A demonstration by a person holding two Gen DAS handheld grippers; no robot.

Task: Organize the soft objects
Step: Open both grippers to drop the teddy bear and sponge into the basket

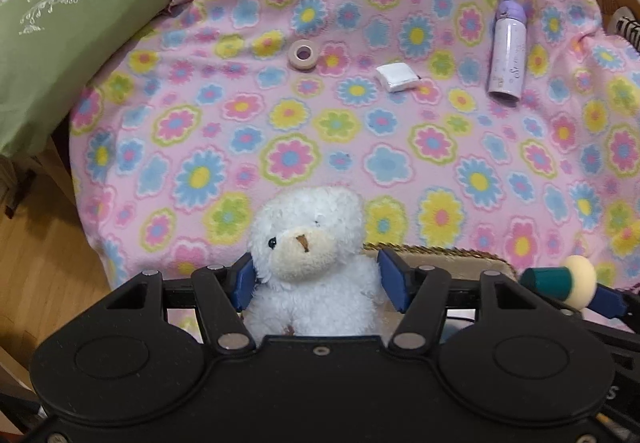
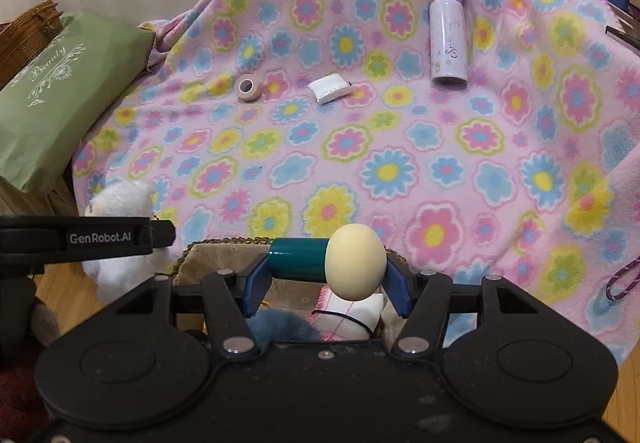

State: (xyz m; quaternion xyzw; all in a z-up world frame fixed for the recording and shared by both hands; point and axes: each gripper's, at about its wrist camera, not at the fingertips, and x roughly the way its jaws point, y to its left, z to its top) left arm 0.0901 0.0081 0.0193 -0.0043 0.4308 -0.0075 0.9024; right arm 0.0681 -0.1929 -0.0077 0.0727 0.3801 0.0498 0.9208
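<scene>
A white teddy bear is held upright between the blue pads of the left gripper, face turned toward the camera, while a doll-like toy with a teal cylindrical body and a cream egg-shaped head is clamped sideways across the right gripper; both sets of jaws are thus closed onto soft things at a moderate width. Both loads are carried just over the near rim of a fabric-lined woven basket, which sits at the near edge of the flowered pink fleece blanket. Inside the basket, below the right gripper, a blue furry item and a white and pink cloth bundle are already lying. The step in hand is judged to be the dropping of the two toys into the basket. It would be done well if each gripper were brought fully past the basket rim before the jaws are widened, so that nothing is caught on the braided edge or tipped out onto the wooden floor; the bear is better lowered into the free space beside the blue furry item than piled on top of it. One release at a time is advisable, since the two grippers are close together over the basket. Beyond the basket, on the blanket, a roll of tape, a small white pouch and a lilac bottle remain; being hard or doubtful, they need not be hurried.
</scene>
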